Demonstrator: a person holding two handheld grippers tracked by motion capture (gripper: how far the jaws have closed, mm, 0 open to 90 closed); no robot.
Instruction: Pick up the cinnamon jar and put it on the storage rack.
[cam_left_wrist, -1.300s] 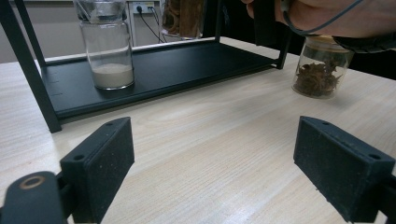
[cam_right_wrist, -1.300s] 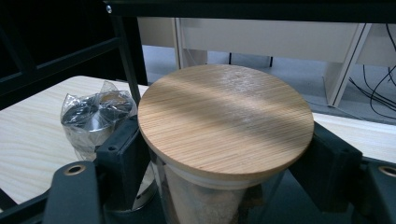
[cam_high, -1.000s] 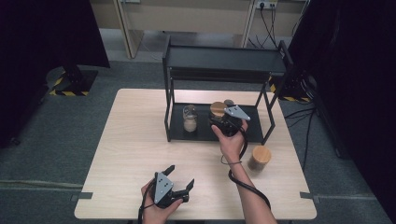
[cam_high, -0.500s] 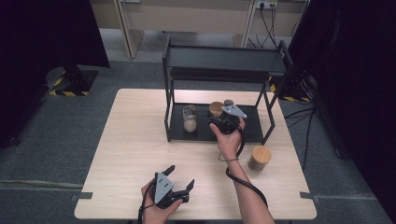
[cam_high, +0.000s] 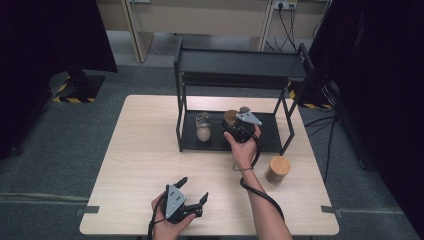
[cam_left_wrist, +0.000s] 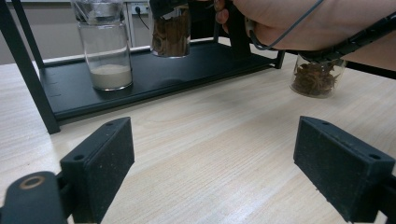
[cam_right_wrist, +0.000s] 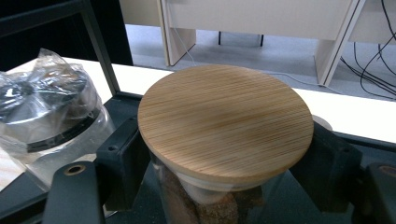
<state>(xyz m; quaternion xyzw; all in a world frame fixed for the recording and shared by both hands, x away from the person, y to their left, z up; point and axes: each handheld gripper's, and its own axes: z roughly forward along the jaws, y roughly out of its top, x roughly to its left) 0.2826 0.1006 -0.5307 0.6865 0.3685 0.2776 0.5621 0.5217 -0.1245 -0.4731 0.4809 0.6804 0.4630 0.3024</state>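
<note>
A glass jar with brown pieces and a round bamboo lid (cam_right_wrist: 224, 121) sits between the jaws of my right gripper (cam_right_wrist: 224, 177), which is shut on the glass just under the lid. In the high view this jar (cam_high: 230, 116) is over the lower shelf of the black rack (cam_high: 265, 145), with the right gripper (cam_high: 232, 126) reaching in from the front. Whether the jar (cam_left_wrist: 172, 30) rests on the shelf or hangs just above it I cannot tell. My left gripper (cam_high: 189, 191) lies near the table's front edge, open and holding nothing, its pads (cam_left_wrist: 100, 158) wide apart.
A jar of white powder (cam_high: 203, 127) with a plastic-wrapped top (cam_right_wrist: 46, 107) stands on the same shelf, left of the held jar. Another bamboo-lidded jar (cam_high: 277, 169) holding star anise (cam_left_wrist: 317, 77) stands on the table, right of the rack. The rack's posts (cam_high: 178, 120) frame the shelf opening.
The right hand with the jar has edged slightly toward the rack. The left gripper has stayed where it was.
</note>
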